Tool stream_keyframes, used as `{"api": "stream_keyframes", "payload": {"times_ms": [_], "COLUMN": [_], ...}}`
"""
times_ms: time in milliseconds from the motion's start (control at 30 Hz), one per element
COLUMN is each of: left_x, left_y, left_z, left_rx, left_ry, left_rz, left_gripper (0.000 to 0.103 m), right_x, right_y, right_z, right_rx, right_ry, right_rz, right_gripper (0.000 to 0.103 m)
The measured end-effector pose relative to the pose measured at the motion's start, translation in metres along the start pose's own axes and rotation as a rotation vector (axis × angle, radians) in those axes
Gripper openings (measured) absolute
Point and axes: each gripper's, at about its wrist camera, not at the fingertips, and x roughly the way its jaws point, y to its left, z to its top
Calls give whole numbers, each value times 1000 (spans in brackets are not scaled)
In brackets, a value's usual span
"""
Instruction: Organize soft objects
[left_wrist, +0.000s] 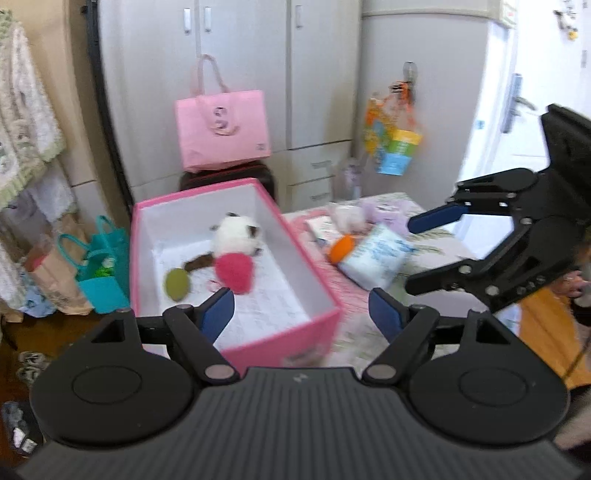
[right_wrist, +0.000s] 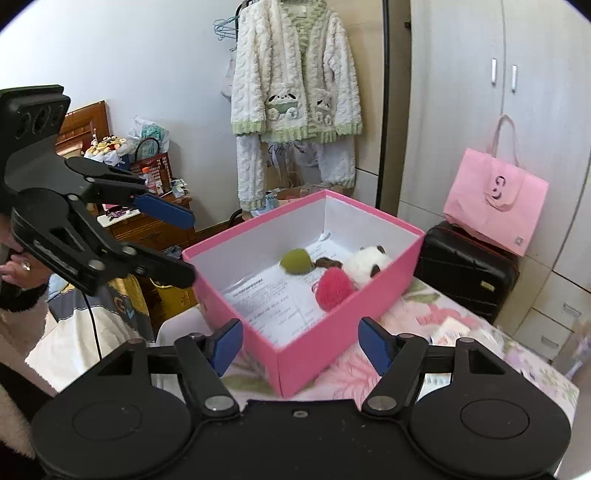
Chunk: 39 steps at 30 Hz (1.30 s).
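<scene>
I hold my left hand-held gripper (left_wrist: 302, 310) with its blue pads spread wide and nothing between them. Straight ahead of it and slightly to its left sits the pink box (left_wrist: 258, 343), open-topped, white inside, its near corner reaching almost between my fingers. Inside the box, toward its far end, lie a white and brown plush (left_wrist: 236, 230), a pink fluffy ball (left_wrist: 234, 273) touching it on the near side, and an olive green pom-pom (left_wrist: 177, 283) just beside the ball, with a brown piece between the pom-pom and the plush.

My right hand-held gripper (right_wrist: 301, 345) is also spread open and empty; the same box (right_wrist: 314, 358) lies directly ahead of it, its near corner between the fingertips in that view. From the left wrist view, this gripper (left_wrist: 413, 254) hangs to the right and ahead, over the floral-covered bed (left_wrist: 354, 306).

Beyond the box to the right of my left gripper, still outside it on the bed, lie an orange soft item (left_wrist: 341, 248), a pale blue and white packet (left_wrist: 376, 258) touching it, and some blurred white and lilac plush things (left_wrist: 365, 214) farther back.

A pink tote bag (left_wrist: 223, 127) stands on a dark suitcase (right_wrist: 469, 269) behind the box, against the grey wardrobe (left_wrist: 251, 74).
</scene>
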Motion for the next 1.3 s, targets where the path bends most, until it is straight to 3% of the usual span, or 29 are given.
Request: {"api": "stream_keyframes", "payload": {"times_ms": [200,567,733,867,1133,1300], "left_x": [-1,40,61,74,123,168], "left_y": [-31,-69,-82,-96,-105,-97], "left_z": [-4,2,11,19,30,26], "left_rx": [57,102,109,152,80,-53], "left_ry": [32,111,69,11,16,63], "left_rz": [-52,-125,-166,-130,-145,-117], "left_gripper": [81,81,80,80,80,77], "right_x": [-23,-37,-36,-27,4,31], "right_y": [-9,-33,-41,-53,-87,-111], "right_z": [-25,-61,-70,-79,-101,-108], "right_rx": [25,47,28,-3,-28,19], "right_ry": [31,66,46,23,-51,-40], "right_rz": [-83,-136,-159,-190,-234,-238], "right_gripper": [76,79,80,82,82,82]}}
